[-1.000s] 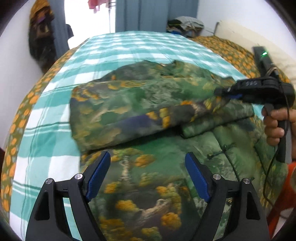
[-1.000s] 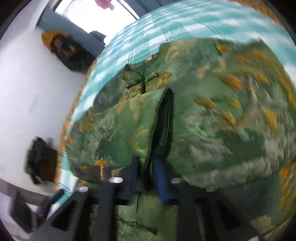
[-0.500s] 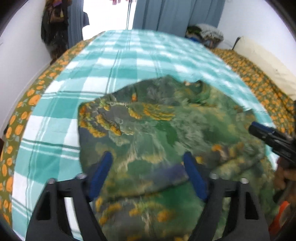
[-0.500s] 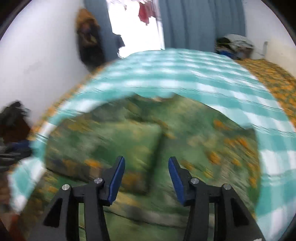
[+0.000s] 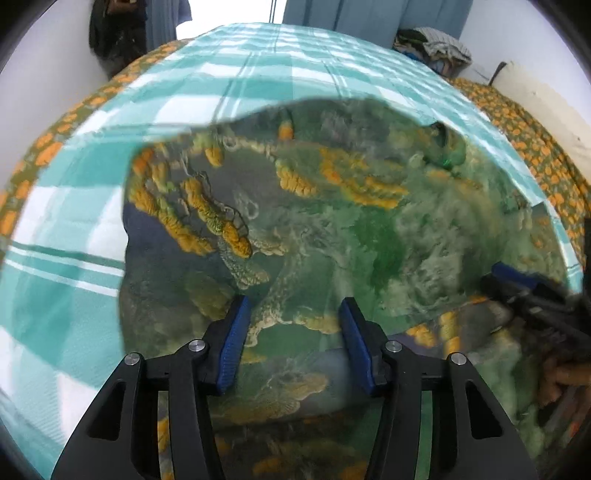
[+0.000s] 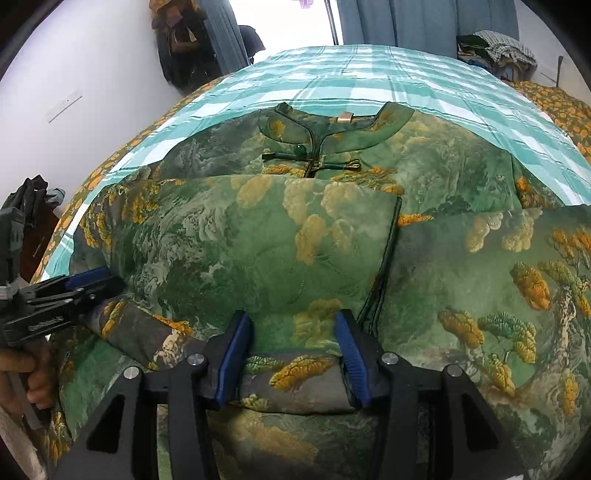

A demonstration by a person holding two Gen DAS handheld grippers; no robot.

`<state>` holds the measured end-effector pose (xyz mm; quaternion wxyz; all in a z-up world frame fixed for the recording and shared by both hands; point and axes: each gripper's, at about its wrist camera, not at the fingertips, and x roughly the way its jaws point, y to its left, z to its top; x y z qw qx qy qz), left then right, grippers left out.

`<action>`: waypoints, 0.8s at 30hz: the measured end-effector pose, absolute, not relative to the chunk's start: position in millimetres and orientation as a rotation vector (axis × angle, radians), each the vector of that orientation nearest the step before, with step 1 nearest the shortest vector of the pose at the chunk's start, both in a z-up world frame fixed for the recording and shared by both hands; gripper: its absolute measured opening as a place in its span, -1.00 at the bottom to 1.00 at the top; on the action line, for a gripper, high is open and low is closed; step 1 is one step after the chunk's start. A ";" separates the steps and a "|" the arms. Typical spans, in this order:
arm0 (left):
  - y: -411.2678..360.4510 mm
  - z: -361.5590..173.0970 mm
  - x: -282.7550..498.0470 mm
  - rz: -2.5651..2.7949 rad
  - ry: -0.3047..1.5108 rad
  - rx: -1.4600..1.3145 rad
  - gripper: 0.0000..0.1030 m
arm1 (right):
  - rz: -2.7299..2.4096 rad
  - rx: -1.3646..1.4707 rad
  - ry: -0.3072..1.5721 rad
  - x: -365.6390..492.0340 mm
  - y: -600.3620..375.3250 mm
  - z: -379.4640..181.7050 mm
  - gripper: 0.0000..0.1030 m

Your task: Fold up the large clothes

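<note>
A large green garment (image 6: pixel 295 236), printed with orange and pale cloud-like shapes, is spread over the near part of a bed covered by a teal and white checked sheet (image 6: pixel 369 70). Its stand-up collar (image 6: pixel 332 129), closed by a knotted loop fastening with a green bead (image 6: pixel 299 150), is turned toward the far end of the bed. A sleeve or side panel has been laid across the chest, its dark-piped edge (image 6: pixel 391 251) running down the middle of the garment. In the left wrist view the garment (image 5: pixel 332 229) is seen blurred, filling most of the frame, with the checked sheet (image 5: pixel 258 74) showing beyond it and along the left edge.

The right gripper (image 6: pixel 291 354) is held low over the near edge of the garment with its blue-padded fingers spread, a thick fold of the cloth lying between them; whether the pads touch the cloth cannot be told. The left gripper (image 5: pixel 291 343) is likewise spread apart, set just above the fabric near the bed's near edge. Each gripper is seen from the side in the other's view, at the frame edge.

An orange-patterned bedspread (image 5: pixel 524 129) borders the sheet on both sides. Blue curtains (image 6: pixel 424 22) and a pile of clothes (image 6: pixel 495 44) are seen past the far end.
</note>
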<state>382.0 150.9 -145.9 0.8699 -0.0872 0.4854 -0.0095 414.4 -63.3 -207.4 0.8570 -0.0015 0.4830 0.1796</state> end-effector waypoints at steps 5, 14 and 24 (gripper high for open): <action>157.9 -89.7 403.8 -0.029 0.890 -0.222 0.57 | 0.376 -0.010 0.995 414.1 -58.1 -208.0 -0.04; 190.8 -178.1 469.0 0.102 1.015 -0.300 0.66 | 0.380 -0.007 0.981 407.6 -56.1 -207.9 -0.04; 189.9 -176.4 455.5 0.073 0.951 -0.261 0.74 | 0.380 -0.019 0.962 405.4 -53.1 -209.6 -0.03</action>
